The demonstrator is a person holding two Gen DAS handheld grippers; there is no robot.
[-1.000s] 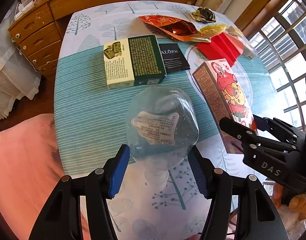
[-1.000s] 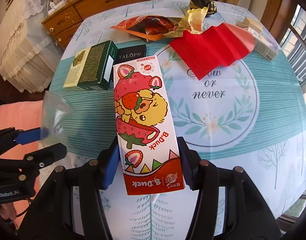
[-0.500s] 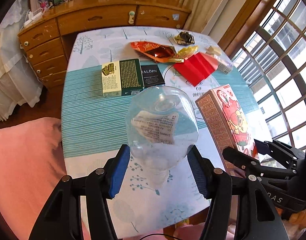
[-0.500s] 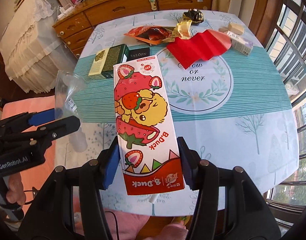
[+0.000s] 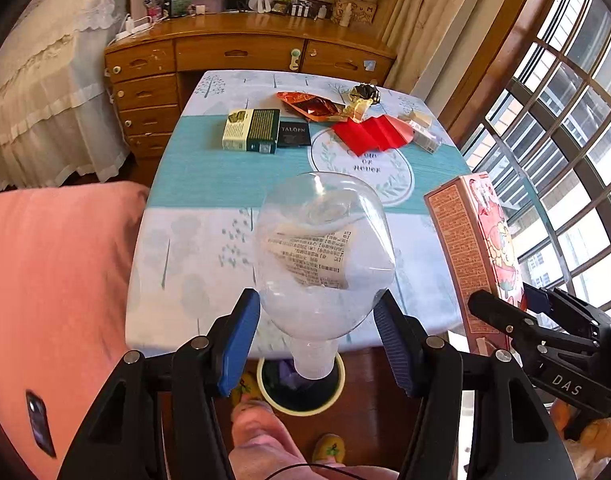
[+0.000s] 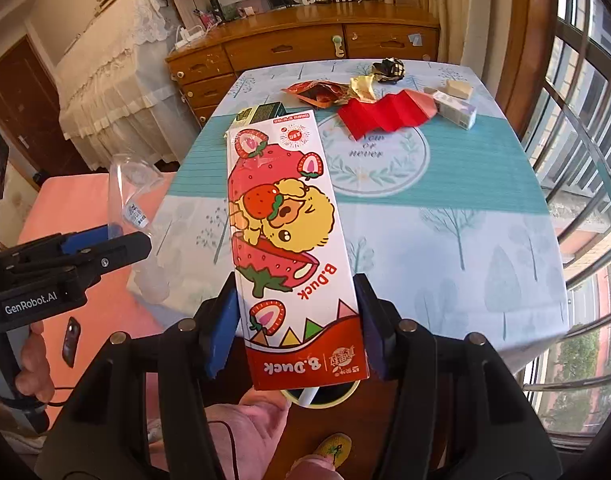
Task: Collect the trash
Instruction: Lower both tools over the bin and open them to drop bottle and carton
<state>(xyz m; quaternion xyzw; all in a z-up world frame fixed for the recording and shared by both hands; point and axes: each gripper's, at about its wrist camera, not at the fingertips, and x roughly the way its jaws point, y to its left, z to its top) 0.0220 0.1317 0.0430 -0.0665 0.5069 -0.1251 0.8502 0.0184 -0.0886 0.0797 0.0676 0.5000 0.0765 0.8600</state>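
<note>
My left gripper (image 5: 317, 336) is shut on a clear plastic bottle (image 5: 325, 252), neck pointing down, held over a round trash bin (image 5: 333, 398) on the floor in front of the table. My right gripper (image 6: 297, 332) is shut on a strawberry B.Duck carton (image 6: 285, 232); the carton also shows at the right of the left wrist view (image 5: 473, 248). The bin's rim (image 6: 337, 398) peeks out below the carton. The left gripper (image 6: 105, 246) with the bottle (image 6: 131, 196) shows at the left of the right wrist view.
On the table (image 5: 209, 176) lie a green box (image 5: 251, 130), a black packet (image 5: 294, 134), an orange wrapper (image 5: 309, 105), folded red paper (image 5: 371, 132), a small white box (image 5: 425, 140) and a crumpled dark wrapper (image 5: 367, 93). A pink cushion (image 5: 53, 280) is left, windows right, a dresser behind.
Both grippers have pulled back from the table with the bottle and the carton still gripped. The table edge, the floor and the trash bin have come into view beneath them.
</note>
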